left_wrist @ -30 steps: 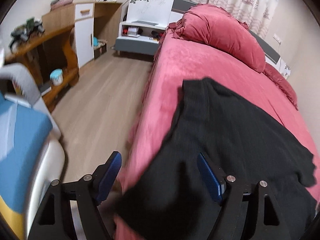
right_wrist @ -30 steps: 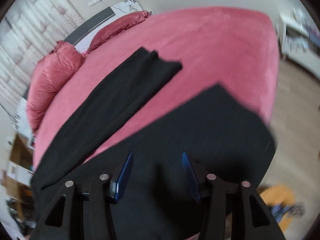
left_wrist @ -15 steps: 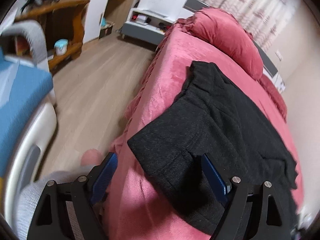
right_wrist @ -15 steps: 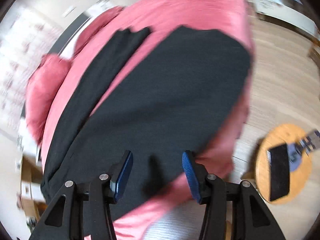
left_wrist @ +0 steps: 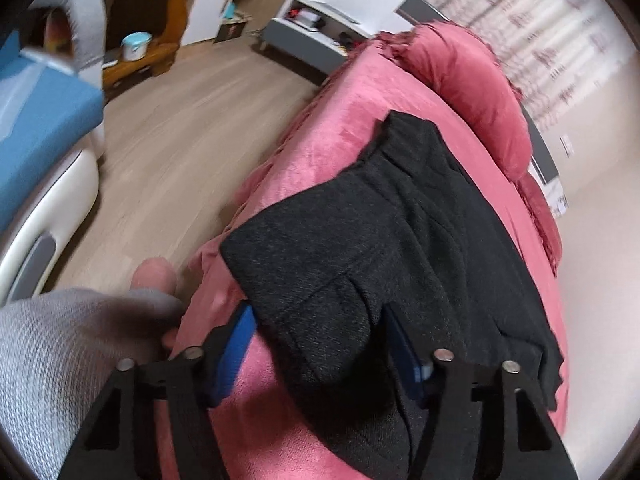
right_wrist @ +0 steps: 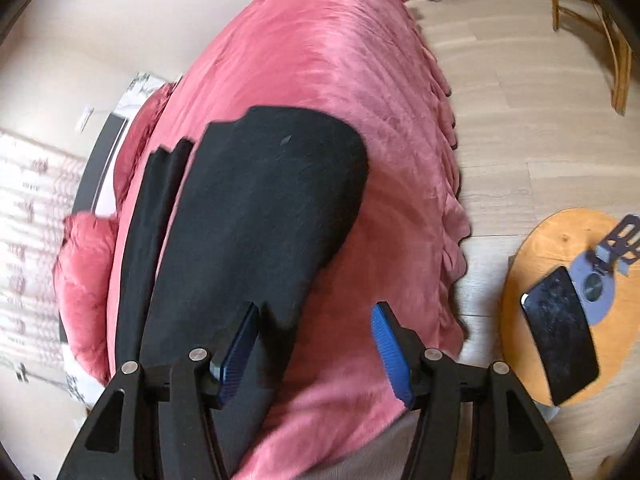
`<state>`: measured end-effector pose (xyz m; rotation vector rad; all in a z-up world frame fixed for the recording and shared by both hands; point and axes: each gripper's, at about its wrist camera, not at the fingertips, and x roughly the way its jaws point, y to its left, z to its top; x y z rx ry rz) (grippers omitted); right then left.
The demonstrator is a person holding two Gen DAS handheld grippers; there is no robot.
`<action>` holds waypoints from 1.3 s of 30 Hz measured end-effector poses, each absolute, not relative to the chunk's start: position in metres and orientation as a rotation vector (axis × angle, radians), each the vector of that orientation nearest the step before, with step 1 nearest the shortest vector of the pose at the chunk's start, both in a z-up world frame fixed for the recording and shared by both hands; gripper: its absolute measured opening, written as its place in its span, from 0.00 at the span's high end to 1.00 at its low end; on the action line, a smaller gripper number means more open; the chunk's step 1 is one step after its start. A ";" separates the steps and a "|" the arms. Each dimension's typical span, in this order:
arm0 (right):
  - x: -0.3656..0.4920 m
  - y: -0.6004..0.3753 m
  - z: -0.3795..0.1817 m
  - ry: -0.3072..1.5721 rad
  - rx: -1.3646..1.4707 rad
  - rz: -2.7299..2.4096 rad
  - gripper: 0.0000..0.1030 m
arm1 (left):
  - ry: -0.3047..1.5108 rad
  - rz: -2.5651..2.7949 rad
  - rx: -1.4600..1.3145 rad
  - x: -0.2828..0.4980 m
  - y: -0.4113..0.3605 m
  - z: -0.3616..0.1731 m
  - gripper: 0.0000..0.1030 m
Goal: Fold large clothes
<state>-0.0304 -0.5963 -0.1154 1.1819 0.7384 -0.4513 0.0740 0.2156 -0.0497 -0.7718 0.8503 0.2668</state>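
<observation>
While the black garment [left_wrist: 392,240] lies partly doubled over on the pink bed [right_wrist: 320,40], folding looks barely started. Left gripper [left_wrist: 320,344] is closing around its near edge; right gripper [right_wrist: 316,344] is opening, pads off the cloth.

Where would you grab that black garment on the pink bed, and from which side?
Probably at the black garment's near corners, coming in from the foot edge of the bed. There the cloth ends in free edges over the bedspread. The left gripper is closing around one corner; the right gripper, opening, straddles another.
</observation>
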 end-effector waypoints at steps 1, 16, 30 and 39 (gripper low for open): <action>-0.027 -0.600 -0.121 0.739 1.205 -0.456 0.42 | 0.857 0.272 -0.767 0.075 0.215 -0.048 0.44; 0.033 -0.597 -0.049 0.687 1.015 -0.171 0.55 | 0.838 0.330 -0.592 0.080 0.192 -0.032 0.54; -0.019 -0.617 -0.130 0.607 1.315 -0.330 0.55 | 0.882 0.356 -0.607 0.088 0.183 -0.045 0.47; -0.005 -0.606 -0.050 0.524 1.143 -0.203 0.94 | 0.798 0.241 -0.806 0.086 0.199 -0.007 0.90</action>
